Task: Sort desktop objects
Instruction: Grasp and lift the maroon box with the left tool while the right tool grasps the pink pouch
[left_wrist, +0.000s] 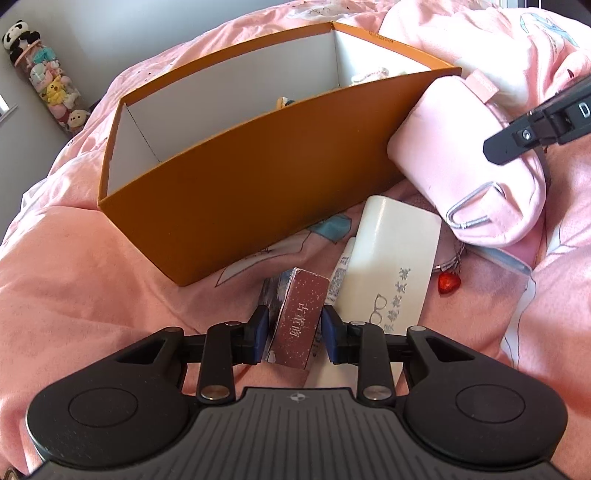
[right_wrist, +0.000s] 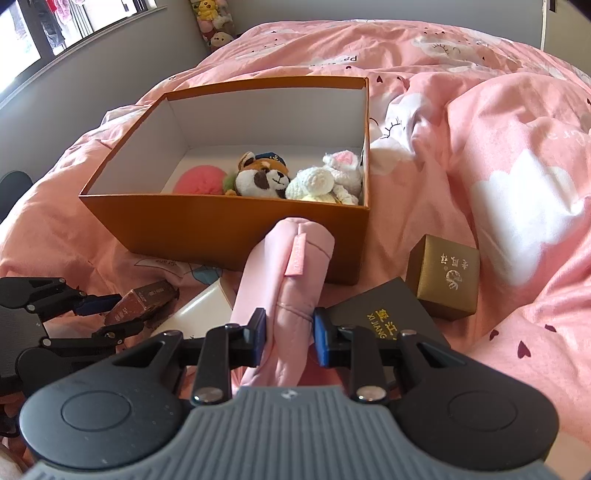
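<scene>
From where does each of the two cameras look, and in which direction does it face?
Left wrist: sits on the left hand-held gripper, looking down over a dark red box toward the orange box; its own fingers show.
Right wrist: sits on the right hand-held gripper, which clamps the pink pouch, facing the orange box's open top; its fingers show.
Shared: orange box, pouch, red box, each other's gripper.
</scene>
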